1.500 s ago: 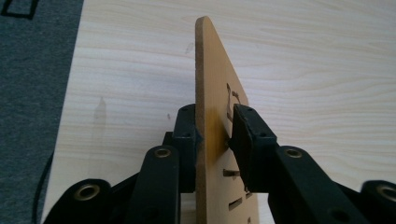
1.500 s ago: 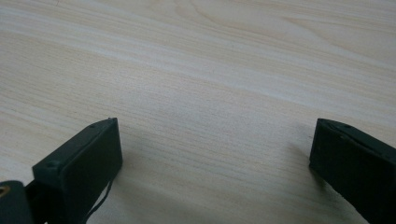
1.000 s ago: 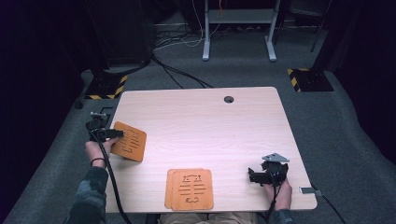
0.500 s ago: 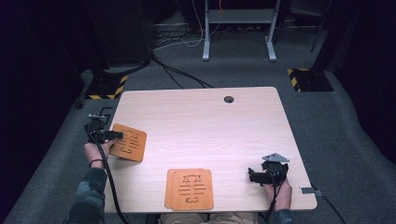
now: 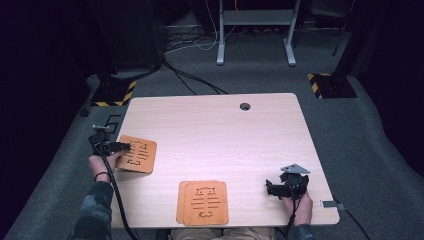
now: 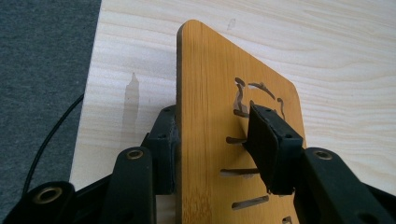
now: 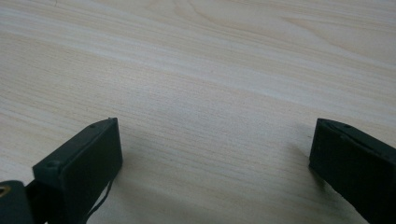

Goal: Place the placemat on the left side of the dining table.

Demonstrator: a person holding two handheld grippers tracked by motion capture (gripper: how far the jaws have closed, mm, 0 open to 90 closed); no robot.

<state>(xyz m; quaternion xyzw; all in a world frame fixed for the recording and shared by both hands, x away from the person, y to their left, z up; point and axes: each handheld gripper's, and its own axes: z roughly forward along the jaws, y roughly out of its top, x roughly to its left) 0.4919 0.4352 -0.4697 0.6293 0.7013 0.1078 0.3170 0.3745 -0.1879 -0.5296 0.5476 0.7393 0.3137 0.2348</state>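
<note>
Bamboo coaster is seen in the high view at the table's left edge, between the left gripper's jaws; two more coasters lie stacked near the front.

Left gripper view: jaws have just been opening, pads off the coaster; release judged under way, withdrawal next.

Right gripper view: right gripper wide open, empty.

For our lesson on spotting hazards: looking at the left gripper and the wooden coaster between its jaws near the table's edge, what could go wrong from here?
1. The left gripper has just been opening with the coaster between its jaws; one pad stands off it, so it may tip or drop flat.
2. The coaster lies near the table edge and could slide off.
</note>
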